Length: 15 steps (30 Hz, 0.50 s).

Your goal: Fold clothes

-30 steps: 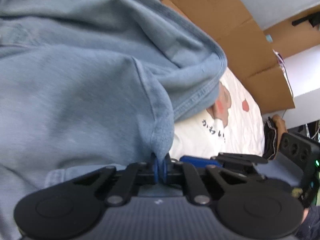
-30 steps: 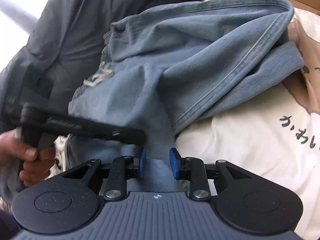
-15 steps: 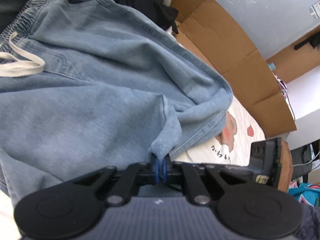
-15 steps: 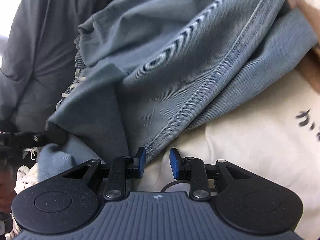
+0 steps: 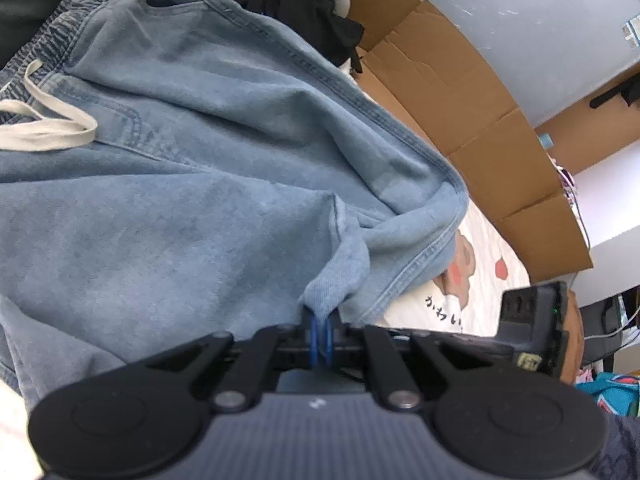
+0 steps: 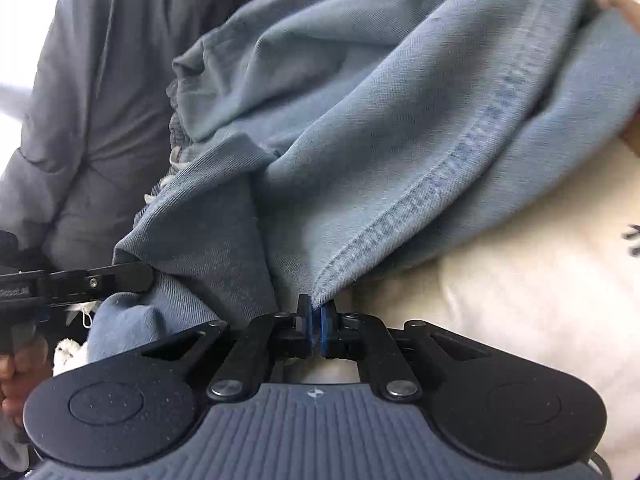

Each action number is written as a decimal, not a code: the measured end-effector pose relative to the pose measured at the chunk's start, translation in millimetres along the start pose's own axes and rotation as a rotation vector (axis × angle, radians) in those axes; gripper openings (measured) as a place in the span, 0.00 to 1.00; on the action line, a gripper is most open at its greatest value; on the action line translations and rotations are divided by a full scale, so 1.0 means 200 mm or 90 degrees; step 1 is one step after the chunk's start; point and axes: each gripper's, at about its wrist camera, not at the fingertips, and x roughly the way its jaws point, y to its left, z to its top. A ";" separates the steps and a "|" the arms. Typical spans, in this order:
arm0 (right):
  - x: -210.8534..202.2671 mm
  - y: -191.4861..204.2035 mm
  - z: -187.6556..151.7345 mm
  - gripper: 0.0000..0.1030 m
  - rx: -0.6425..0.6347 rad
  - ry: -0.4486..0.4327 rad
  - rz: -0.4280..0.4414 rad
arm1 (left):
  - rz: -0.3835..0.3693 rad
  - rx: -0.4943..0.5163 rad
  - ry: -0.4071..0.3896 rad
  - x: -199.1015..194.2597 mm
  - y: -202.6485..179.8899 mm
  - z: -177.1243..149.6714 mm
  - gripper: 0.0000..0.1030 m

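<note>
Right claw (image 6: pixel 316 322) closed on pale-blue shorts (image 6: pixel 360 120) hem (rumpled, drawstring loose).

Left gripper (image 5: pixel 321 334) pinched tight, angled down. Right gripper (image 6: pixel 316 328) closed, seemingly on fabric, angled down.

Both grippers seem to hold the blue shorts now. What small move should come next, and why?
Probably lift both hems together and draw them apart a little. The left gripper is shut on a hem of the shorts, and the right gripper has closed on the stitched hem beside it. The cloth between them lies bunched in deep folds on the white sheet, so it needs tension before any fold.
</note>
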 end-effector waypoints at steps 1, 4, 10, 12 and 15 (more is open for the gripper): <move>-0.03 -0.01 -0.01 0.00 0.004 -0.007 -0.001 | -0.001 0.002 -0.002 0.00 -0.01 0.00 0.05; -0.14 -0.05 -0.05 0.00 0.016 -0.026 -0.014 | -0.002 0.006 -0.006 -0.02 -0.02 0.00 0.05; -0.40 -0.18 -0.11 0.00 0.043 -0.069 -0.077 | -0.001 0.010 -0.006 -0.01 -0.03 0.01 0.05; -0.48 -0.24 -0.11 0.00 0.053 -0.085 -0.101 | 0.001 0.012 -0.004 0.01 -0.04 0.01 0.05; -0.63 -0.34 -0.10 0.00 0.066 -0.112 -0.143 | 0.003 0.022 0.004 0.04 -0.06 0.01 0.05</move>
